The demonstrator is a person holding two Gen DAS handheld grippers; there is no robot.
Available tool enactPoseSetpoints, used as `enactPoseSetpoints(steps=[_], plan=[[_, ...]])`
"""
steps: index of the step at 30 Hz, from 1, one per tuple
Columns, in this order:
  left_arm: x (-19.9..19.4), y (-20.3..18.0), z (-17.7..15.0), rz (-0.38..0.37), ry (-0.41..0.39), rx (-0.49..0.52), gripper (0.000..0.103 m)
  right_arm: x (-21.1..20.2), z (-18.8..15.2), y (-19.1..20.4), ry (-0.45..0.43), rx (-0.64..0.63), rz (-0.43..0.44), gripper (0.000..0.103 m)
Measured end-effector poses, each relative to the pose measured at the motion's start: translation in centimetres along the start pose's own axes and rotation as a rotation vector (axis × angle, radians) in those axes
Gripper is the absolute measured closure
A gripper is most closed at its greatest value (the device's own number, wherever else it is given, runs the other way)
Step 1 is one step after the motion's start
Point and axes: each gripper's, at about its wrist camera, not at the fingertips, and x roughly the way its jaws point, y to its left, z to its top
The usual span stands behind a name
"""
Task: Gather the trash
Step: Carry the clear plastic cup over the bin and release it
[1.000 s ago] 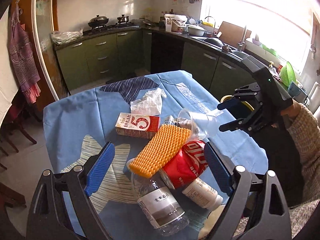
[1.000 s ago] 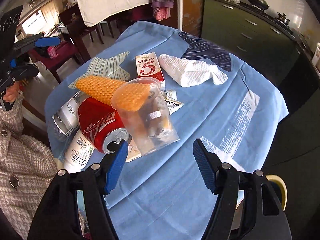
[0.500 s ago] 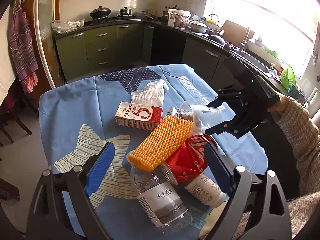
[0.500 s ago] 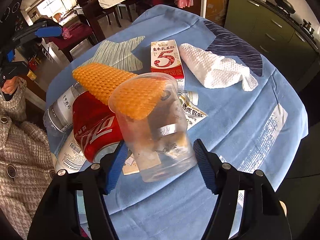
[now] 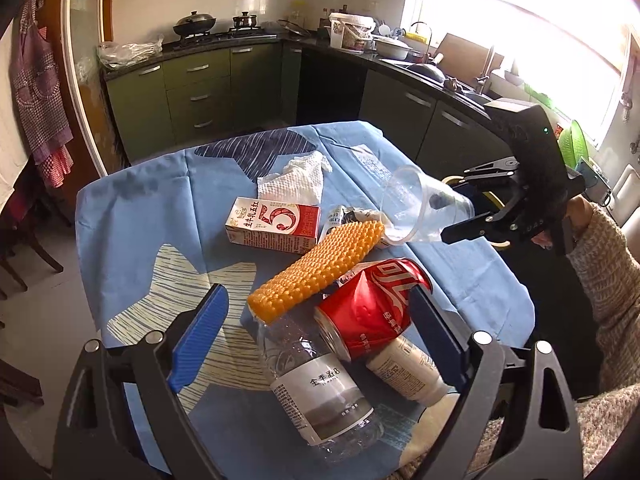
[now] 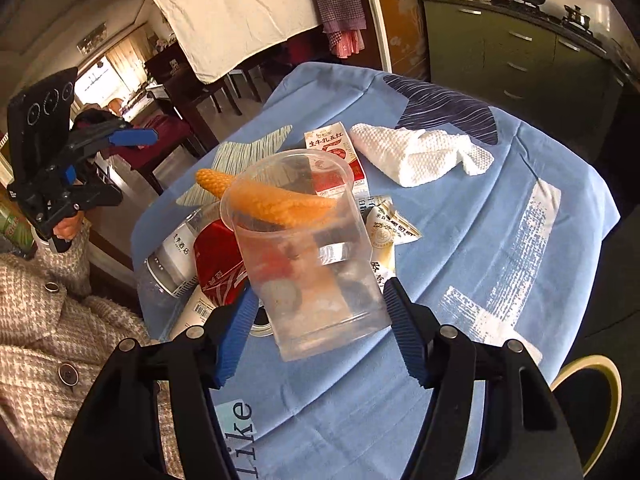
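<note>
My right gripper (image 6: 318,332) is shut on a clear plastic cup (image 6: 304,248) and holds it lifted above the blue tablecloth; it also shows in the left wrist view (image 5: 416,210). On the cloth lie an orange sponge (image 5: 320,270), a crushed red can (image 5: 372,308), a clear water bottle (image 5: 316,380), a small white bottle (image 5: 408,364), a milk carton (image 5: 274,224), a crumpled white paper towel (image 5: 296,178) and a torn wrapper (image 6: 390,228). My left gripper (image 5: 316,340) is open, hovering over the can and water bottle.
The blue tablecloth (image 5: 132,216) covers a small table. Green kitchen cabinets (image 5: 200,96) and a counter with a sink stand behind. A yellow-rimmed bin (image 6: 588,392) sits below the table's right edge. Chairs (image 6: 176,136) stand beyond the far side.
My right gripper moved in around the clear cup, shut on it and lifted it off the cloth. My left gripper stayed open above the can and bottle.
</note>
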Motion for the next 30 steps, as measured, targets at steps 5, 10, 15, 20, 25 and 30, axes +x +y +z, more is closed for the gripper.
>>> enactPoseSetpoints(steps=[5,10,15,20,25,30], plan=[[-0.2,-0.6,-0.1,-0.011,-0.002,0.022,0.016,-3.9,-2.3,-1.9,-0.073,0.086,-0.066,0.039],[0.0,-1.3,0.0,-0.022,0.005,0.044,0.016,-7.8,-6.7,-7.4,-0.098,0.28,-0.245,0.039],[0.4,-2.0,0.2,-0.058,0.019,0.06,0.016,-9.0,-12.5,-14.9,-0.036,0.51,-0.435,0.039],[0.5,-2.4,0.5,-0.063,0.03,0.069,0.016,-8.6,-16.7,-20.4,0.014,0.671,-0.519,0.038],[0.4,-2.5,0.6,-0.068,0.039,0.076,0.015,-7.8,-19.1,-23.9,0.028,0.754,-0.565,0.031],[0.8,-2.6,0.7,-0.079,0.05,0.099,0.014,-8.0,-20.0,-24.5,0.016,0.775,-0.601,0.023]])
